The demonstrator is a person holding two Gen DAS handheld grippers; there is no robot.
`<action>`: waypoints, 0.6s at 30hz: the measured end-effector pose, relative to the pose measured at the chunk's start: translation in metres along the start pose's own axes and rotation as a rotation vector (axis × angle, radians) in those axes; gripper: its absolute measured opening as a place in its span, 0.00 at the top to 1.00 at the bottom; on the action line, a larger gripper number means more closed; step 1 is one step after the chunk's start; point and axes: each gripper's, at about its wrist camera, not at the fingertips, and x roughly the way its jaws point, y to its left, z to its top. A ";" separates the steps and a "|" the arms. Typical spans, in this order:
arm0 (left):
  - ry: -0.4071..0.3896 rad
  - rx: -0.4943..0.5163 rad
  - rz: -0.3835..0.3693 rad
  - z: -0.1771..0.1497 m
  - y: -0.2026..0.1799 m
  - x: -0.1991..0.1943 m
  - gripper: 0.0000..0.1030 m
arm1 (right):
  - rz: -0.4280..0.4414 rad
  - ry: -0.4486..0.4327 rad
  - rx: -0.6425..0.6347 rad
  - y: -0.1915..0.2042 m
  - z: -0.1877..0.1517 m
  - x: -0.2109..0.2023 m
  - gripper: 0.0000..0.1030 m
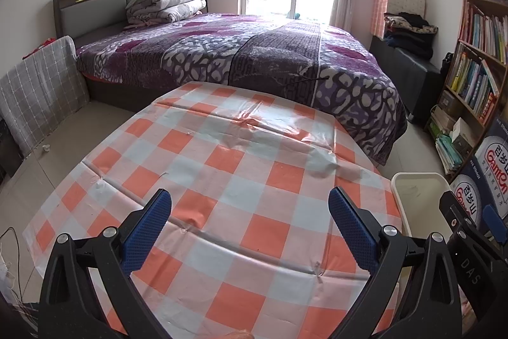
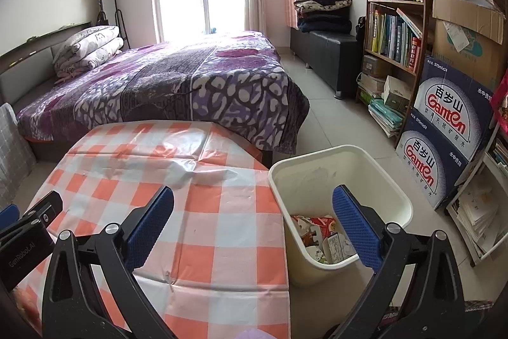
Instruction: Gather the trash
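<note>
A cream waste bin (image 2: pixel 343 167) stands on the floor at the table's right edge, with paper and packaging trash (image 2: pixel 320 235) in its bottom. Its rim also shows in the left wrist view (image 1: pixel 416 180). My right gripper (image 2: pixel 252 227) is open and empty, straddling the table edge and the bin's near rim. My left gripper (image 1: pixel 249 227) is open and empty above the orange and white checked tablecloth (image 1: pixel 238 173). No loose trash shows on the cloth. The right gripper's body shows at the right of the left wrist view (image 1: pixel 470 231).
A bed with a purple blanket (image 2: pixel 190 84) stands beyond the table. A bookshelf (image 2: pixel 397 21) and stacked water cartons (image 2: pixel 444 129) line the right wall. A black bench (image 2: pixel 327 53) with folded clothes sits by the window. A grey checked cloth (image 1: pixel 38 97) leans at the left.
</note>
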 end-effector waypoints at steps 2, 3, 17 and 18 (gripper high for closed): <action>0.002 0.001 0.001 0.000 0.000 0.000 0.06 | 0.001 0.004 0.003 0.000 -0.002 0.002 0.07; 0.001 0.000 0.001 0.000 0.000 0.000 0.06 | 0.002 0.005 0.004 0.001 -0.003 0.002 0.07; 0.001 0.001 0.005 0.000 0.000 0.001 0.06 | 0.002 0.004 0.003 0.000 -0.003 0.002 0.07; 0.001 0.000 0.004 -0.001 0.001 0.001 0.07 | 0.002 0.004 0.003 0.000 -0.003 0.002 0.07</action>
